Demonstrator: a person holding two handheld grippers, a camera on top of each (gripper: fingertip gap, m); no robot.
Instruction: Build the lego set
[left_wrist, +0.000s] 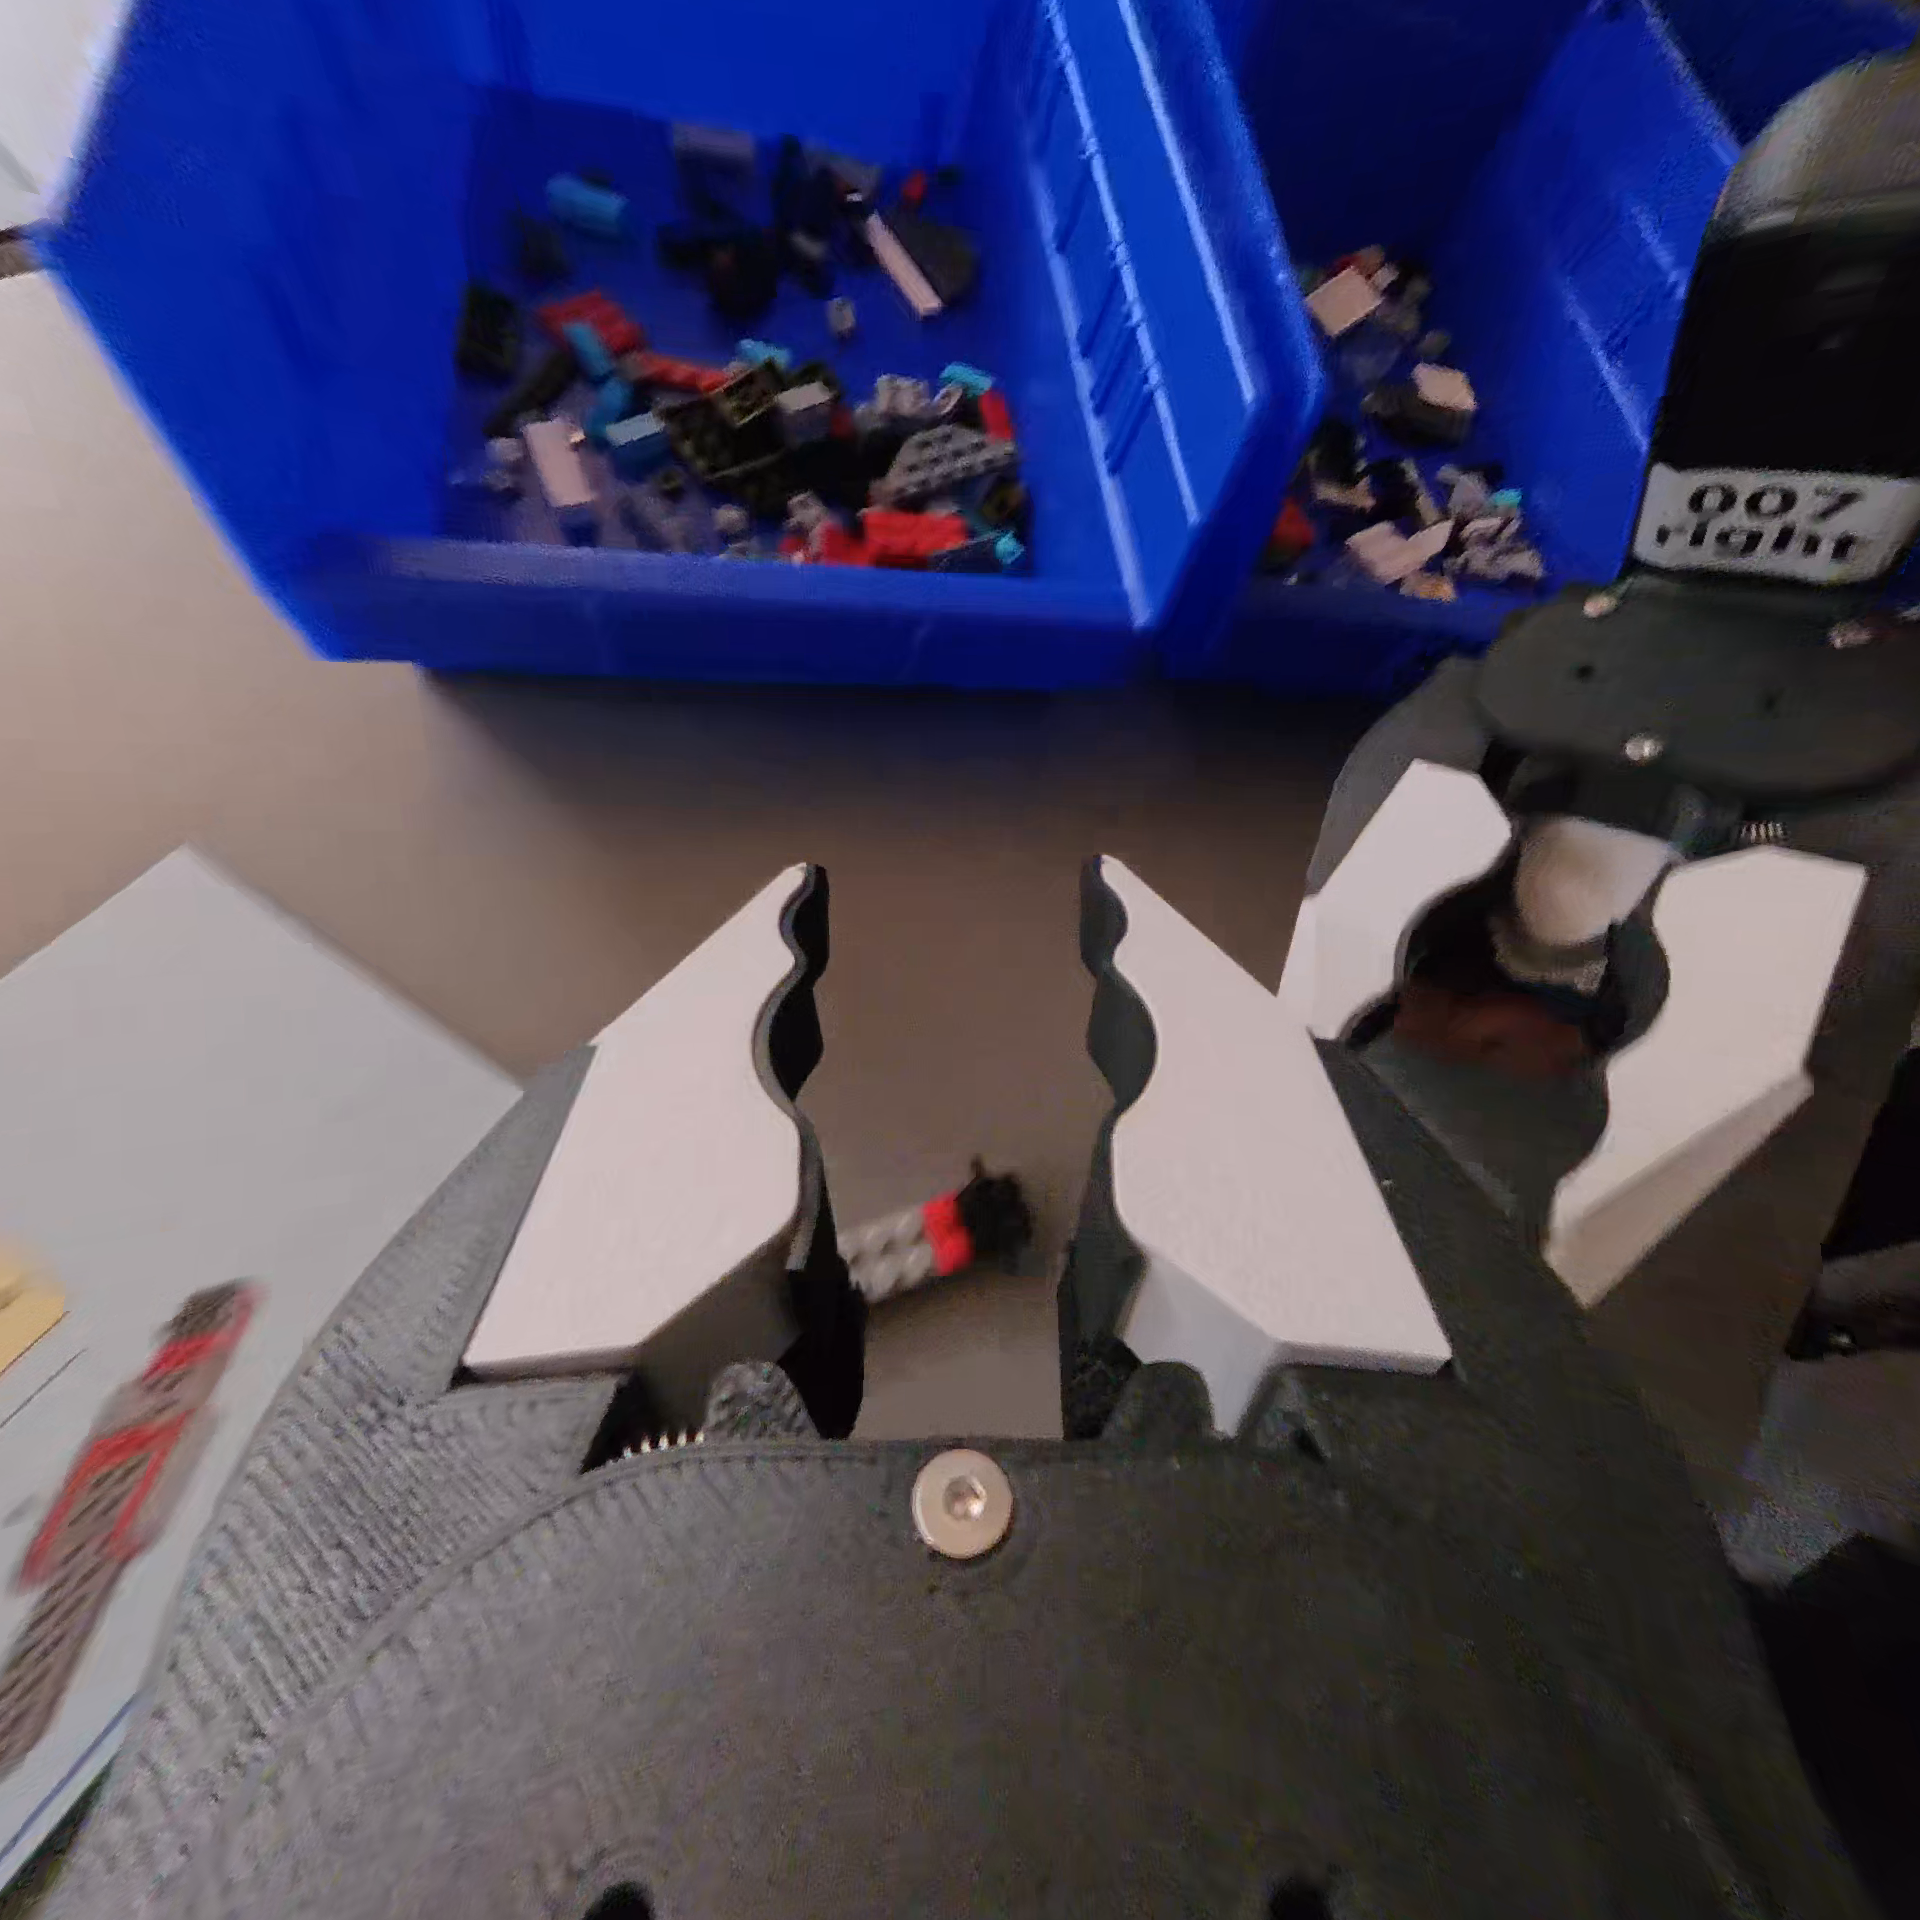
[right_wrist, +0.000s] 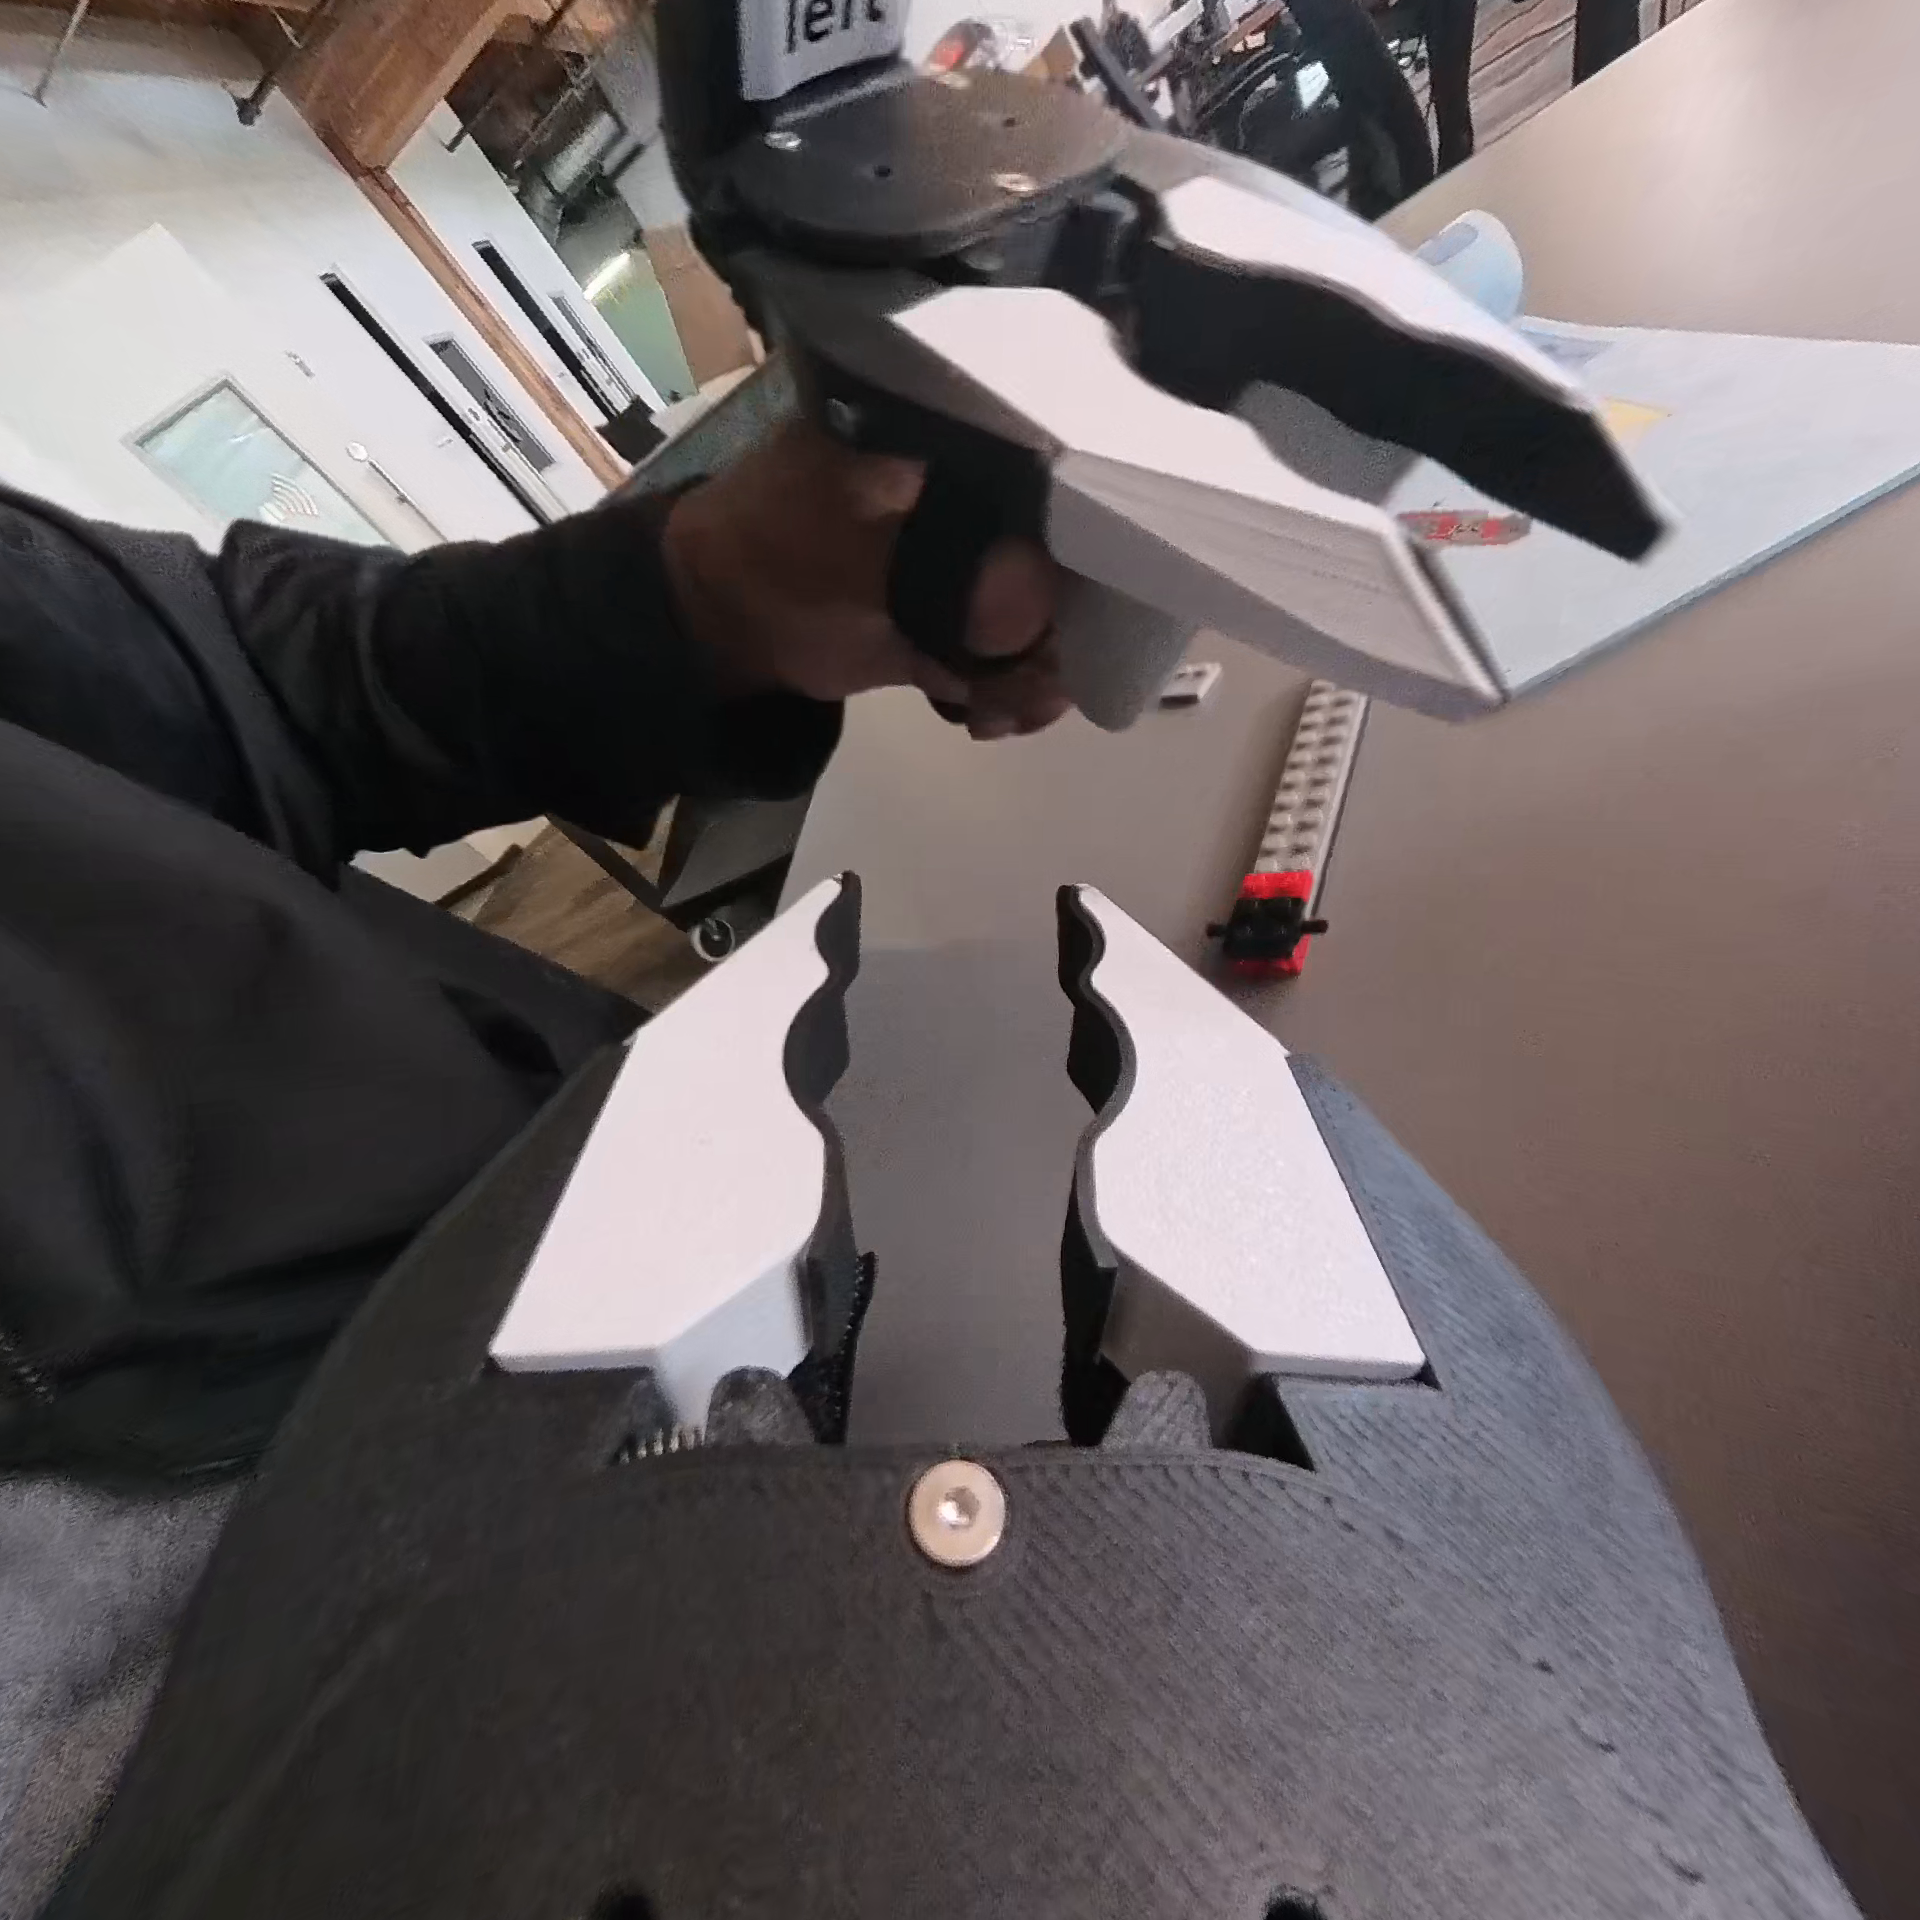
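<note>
Blue bins (left_wrist: 1143, 312) – glossy moulded plastic. Table (left_wrist: 623, 769) – matt, smooth. Left gripper (left_wrist: 951, 1039) body is seen as rough, layered black plastic.

Left gripper (left_wrist: 951, 883) fingers parted above grey-red-black lego piece (left_wrist: 935, 1236); two blue bins (left_wrist: 1195, 343) beyond

Two blue bins (left_wrist: 727, 623), two grippers (left_wrist: 951, 883), one booklet (left_wrist: 208, 1039), one lego strip (right_wrist: 1314, 790)
</note>
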